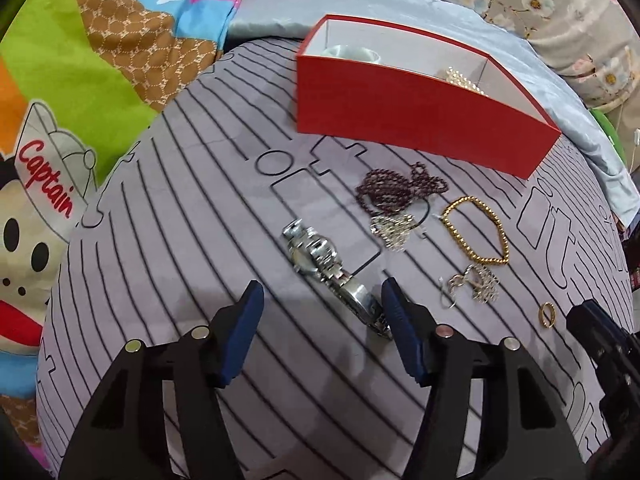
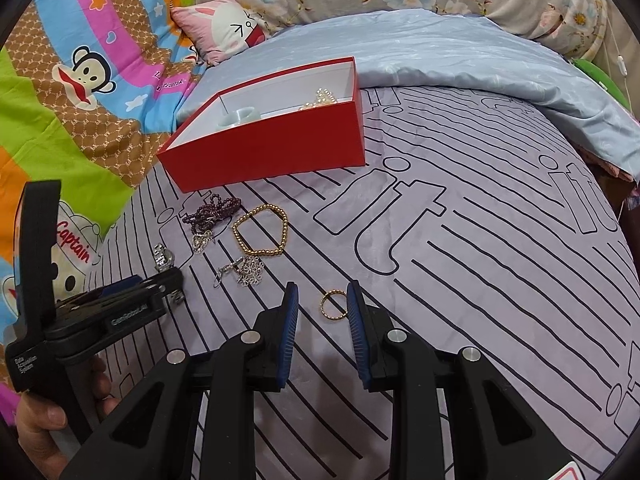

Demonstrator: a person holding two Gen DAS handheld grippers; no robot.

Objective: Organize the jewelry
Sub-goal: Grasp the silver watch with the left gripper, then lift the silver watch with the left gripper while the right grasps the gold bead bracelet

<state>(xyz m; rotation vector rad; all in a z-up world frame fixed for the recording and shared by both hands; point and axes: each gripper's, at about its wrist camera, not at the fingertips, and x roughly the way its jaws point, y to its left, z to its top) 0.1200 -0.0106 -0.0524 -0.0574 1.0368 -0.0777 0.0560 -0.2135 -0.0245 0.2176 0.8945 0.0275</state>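
Bed with a striped lilac sheet [image 2: 480, 240]; we note a red box [image 2: 276, 148] near its far edge, already holding some pieces. Left gripper [image 1: 322, 300] fingers spread, unclenched, silver watch [image 1: 320, 258] lying between them on the sheet. Right gripper [image 2: 322, 304] fingers narrow but unclenched, astride a gold ring [image 2: 333, 305]. Gold bead bracelet [image 2: 262, 230] beside the watch.

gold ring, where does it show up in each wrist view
Left wrist: gold ring at far right, beside the right tool's tip.
Right wrist: gold ring lower centre, between the right tool's open fingers, on the sheet.
Shared landmark: red box.
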